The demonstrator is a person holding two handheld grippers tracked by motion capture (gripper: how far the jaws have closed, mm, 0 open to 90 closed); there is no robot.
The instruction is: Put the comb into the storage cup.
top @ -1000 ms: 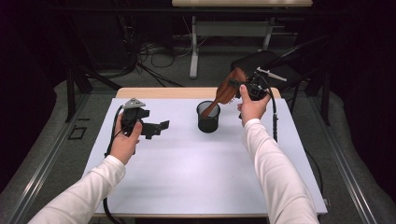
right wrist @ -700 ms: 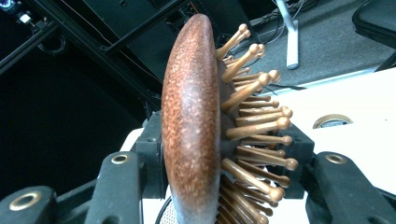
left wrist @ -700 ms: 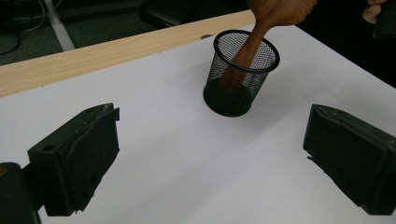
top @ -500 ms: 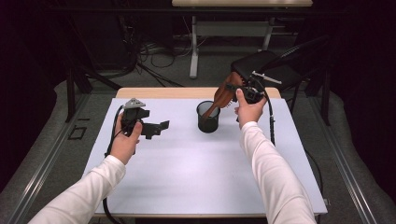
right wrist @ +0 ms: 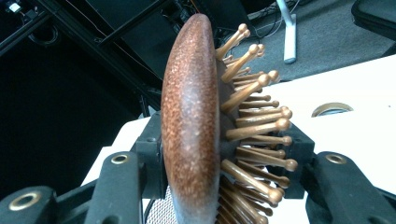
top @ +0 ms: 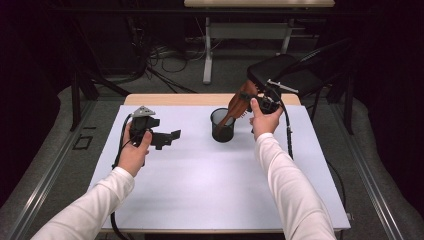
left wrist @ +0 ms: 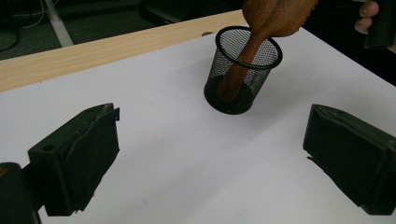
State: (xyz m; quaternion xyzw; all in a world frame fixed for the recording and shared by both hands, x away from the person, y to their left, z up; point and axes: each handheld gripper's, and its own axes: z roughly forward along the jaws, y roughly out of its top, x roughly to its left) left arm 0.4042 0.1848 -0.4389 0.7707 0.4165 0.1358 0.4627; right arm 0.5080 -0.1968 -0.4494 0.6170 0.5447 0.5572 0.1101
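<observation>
Item one: wooden hairbrush (top: 239, 104), reddish-brown, oval head with a rounded back and rows of ball-tipped wooden pins. It stands tilted, handle end down inside the mesh cup (top: 222, 125), head raised up and to the right of the cup's rim. In the right gripper view the head (right wrist: 194, 126) is seen edge-on, back to the left, pins to the right.

Item two: mesh cup, black wire, round, upright on the white table top (top: 200, 185), at the far middle of the sheet. In the left gripper view the brush handle (left wrist: 238, 70) leans against its rim and reaches the bottom.

Item three: right gripper (top: 250, 101), held in the person's right hand (top: 264, 120) just right of the cup, above the far edge of the sheet. Its jaws are clamped on the brush head, one pad on the back, the other against the pin side.

Item four: left gripper (top: 169, 138), held in the left hand (top: 134, 152) at the left of the table, well apart from the cup, pointing right toward it. Its jaws stand wide apart with nothing between them, above bare white sheet.

Item five: table, white sheet over a pale wooden top (left wrist: 93, 49), whose strip shows along the far edge.
</observation>
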